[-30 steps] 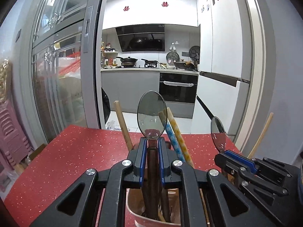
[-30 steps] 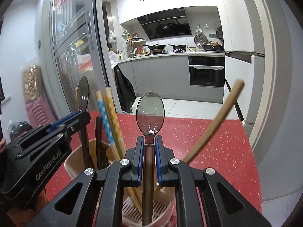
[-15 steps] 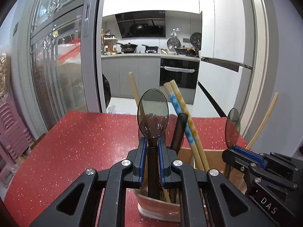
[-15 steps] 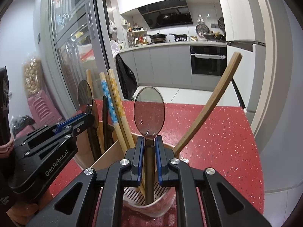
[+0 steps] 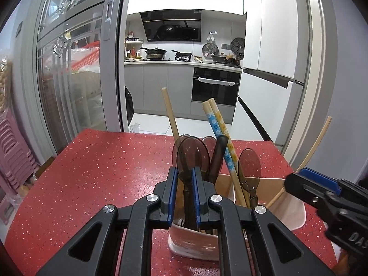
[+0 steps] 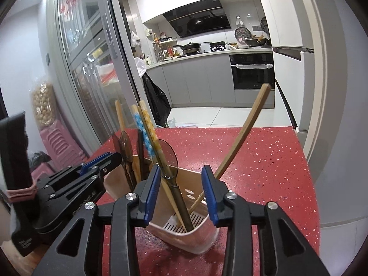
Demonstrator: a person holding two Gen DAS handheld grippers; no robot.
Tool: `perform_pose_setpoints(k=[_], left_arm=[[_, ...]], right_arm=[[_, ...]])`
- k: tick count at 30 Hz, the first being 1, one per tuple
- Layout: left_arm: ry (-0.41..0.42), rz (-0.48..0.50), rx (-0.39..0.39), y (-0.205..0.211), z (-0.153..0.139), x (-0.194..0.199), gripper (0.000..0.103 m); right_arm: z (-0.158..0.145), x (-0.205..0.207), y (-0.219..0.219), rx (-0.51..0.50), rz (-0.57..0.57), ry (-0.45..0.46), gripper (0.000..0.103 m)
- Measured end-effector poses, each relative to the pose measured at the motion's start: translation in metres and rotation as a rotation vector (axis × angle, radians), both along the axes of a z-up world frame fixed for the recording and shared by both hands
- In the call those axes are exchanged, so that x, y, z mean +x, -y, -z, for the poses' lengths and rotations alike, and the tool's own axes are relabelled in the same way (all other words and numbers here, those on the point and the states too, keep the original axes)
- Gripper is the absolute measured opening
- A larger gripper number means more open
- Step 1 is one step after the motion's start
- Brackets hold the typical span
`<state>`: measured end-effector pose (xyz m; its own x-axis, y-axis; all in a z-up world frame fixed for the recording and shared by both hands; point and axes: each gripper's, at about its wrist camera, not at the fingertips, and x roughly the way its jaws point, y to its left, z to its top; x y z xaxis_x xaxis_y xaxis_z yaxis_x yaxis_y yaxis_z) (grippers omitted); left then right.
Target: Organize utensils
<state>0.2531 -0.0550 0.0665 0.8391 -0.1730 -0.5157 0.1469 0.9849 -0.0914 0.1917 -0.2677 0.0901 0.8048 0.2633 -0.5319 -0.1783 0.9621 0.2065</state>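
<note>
A pink utensil holder (image 5: 289, 209) (image 6: 197, 234) stands on the red table. It holds smoky translucent spoons, patterned chopsticks (image 5: 220, 133) (image 6: 147, 128) and a wooden stick (image 6: 243, 135). My left gripper (image 5: 185, 179) is shut on a smoky spoon (image 5: 192, 155) whose handle reaches down into the holder. My right gripper (image 6: 180, 177) is open, its jaws wide apart above the holder; a second smoky spoon (image 6: 169, 158) stands free between them, leaning in the holder. The right gripper shows at the right of the left wrist view (image 5: 296, 181).
The red speckled table (image 5: 92, 172) (image 6: 264, 165) ends at a far edge toward the kitchen doorway. A glass sliding door (image 5: 76, 73) stands left. Pink stools (image 6: 57, 140) sit beyond the table's left side. A white fridge (image 5: 273, 46) stands right.
Both grippers lowered their spoons into the holder. The right gripper opened and let its spoon go; it now rests in the holder. The left stays shut on its spoon.
</note>
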Motion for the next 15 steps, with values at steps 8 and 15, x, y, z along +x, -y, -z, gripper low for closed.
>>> perform_pose_setpoints(k=[8,15], left_arm=[[-0.011,-0.015,-0.01,-0.011,-0.002,-0.007,0.038],[-0.008,-0.005,-0.009,-0.015,-0.009,-0.018,0.038]], right_arm=[[-0.009,-0.021,0.002,0.016,0.012,-0.004,0.045],[-0.006,-0.034,0.003,0.011,0.025,-0.041,0.046]])
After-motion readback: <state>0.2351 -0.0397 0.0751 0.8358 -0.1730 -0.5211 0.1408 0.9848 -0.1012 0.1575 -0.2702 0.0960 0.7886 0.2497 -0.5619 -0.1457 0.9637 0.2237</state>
